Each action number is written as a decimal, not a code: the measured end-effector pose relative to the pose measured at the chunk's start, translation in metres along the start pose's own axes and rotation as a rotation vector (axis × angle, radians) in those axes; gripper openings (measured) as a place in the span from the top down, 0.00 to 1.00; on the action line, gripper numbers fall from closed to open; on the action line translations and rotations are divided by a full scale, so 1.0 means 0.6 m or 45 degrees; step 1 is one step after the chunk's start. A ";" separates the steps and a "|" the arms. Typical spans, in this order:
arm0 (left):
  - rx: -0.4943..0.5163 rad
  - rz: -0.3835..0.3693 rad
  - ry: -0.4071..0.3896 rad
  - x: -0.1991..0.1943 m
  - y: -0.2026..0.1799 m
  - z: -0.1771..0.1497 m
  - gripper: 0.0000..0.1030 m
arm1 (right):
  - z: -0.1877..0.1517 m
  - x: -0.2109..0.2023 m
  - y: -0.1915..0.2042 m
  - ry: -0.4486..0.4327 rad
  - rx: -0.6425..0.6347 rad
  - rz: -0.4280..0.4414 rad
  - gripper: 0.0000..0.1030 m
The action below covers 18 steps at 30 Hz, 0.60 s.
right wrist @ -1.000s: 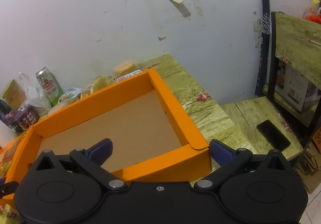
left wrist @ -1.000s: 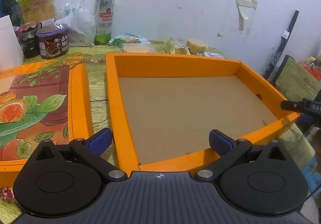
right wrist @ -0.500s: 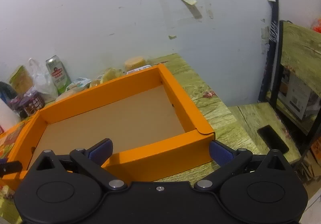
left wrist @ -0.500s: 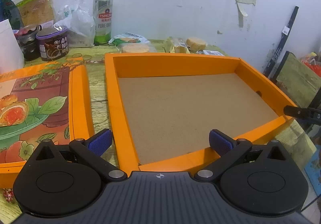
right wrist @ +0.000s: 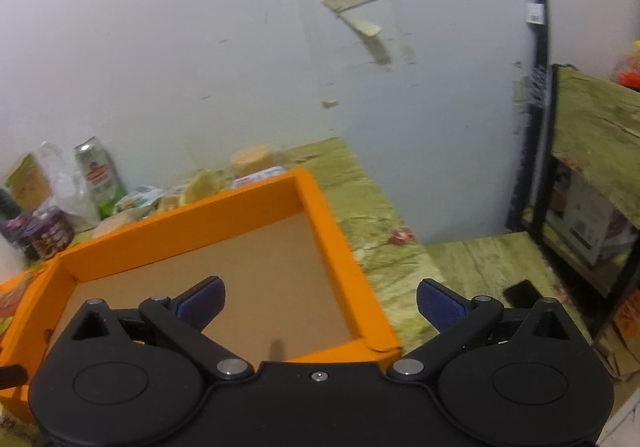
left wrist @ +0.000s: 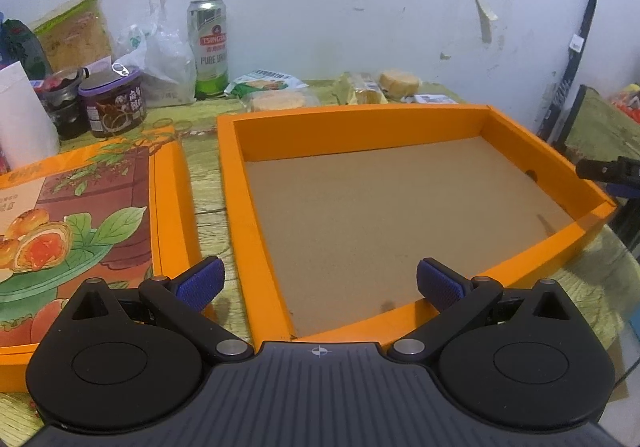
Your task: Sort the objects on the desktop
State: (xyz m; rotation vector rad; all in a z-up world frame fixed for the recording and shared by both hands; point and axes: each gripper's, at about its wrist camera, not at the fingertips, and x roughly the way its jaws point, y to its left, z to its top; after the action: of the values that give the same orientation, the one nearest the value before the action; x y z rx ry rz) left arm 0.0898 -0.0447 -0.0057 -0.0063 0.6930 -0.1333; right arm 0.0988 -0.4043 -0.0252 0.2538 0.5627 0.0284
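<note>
While both hand-held grippers hang with jaws apart and empty, an orange box sits open on the desk.
Left wrist view: the left hand-held gripper point(left wrist: 320, 281) hovers at the orange box point(left wrist: 256, 231), its printed lid point(left wrist: 80, 215) just beside; snacks and a beer can point(left wrist: 208, 47) line the wall. Right wrist view: the right hand-held gripper point(right wrist: 320, 301) straddles the box's right wall.

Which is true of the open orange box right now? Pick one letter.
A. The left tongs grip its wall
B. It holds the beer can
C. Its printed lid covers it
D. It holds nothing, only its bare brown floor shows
D: the orange box shows only bare brown floor; the beer can stands behind it by the wall, and the printed lid lies beside it.
</note>
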 end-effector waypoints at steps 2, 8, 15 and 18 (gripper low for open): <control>0.004 -0.001 0.002 0.000 0.001 0.001 0.00 | 0.002 0.004 0.004 0.010 -0.009 0.031 0.00; 0.011 0.002 0.003 0.002 0.002 -0.001 0.00 | -0.004 0.001 0.017 0.024 -0.036 0.020 0.00; 0.013 0.005 0.004 0.005 0.001 -0.001 0.00 | -0.010 -0.008 0.020 0.032 -0.052 0.024 0.00; 0.016 -0.005 0.003 0.003 0.000 -0.002 0.00 | -0.014 -0.011 0.023 0.032 -0.061 0.020 0.00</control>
State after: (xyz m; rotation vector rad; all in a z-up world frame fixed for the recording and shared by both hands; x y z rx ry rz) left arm 0.0906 -0.0448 -0.0077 0.0045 0.6949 -0.1417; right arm 0.0892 -0.3896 -0.0250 0.2114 0.5845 0.0606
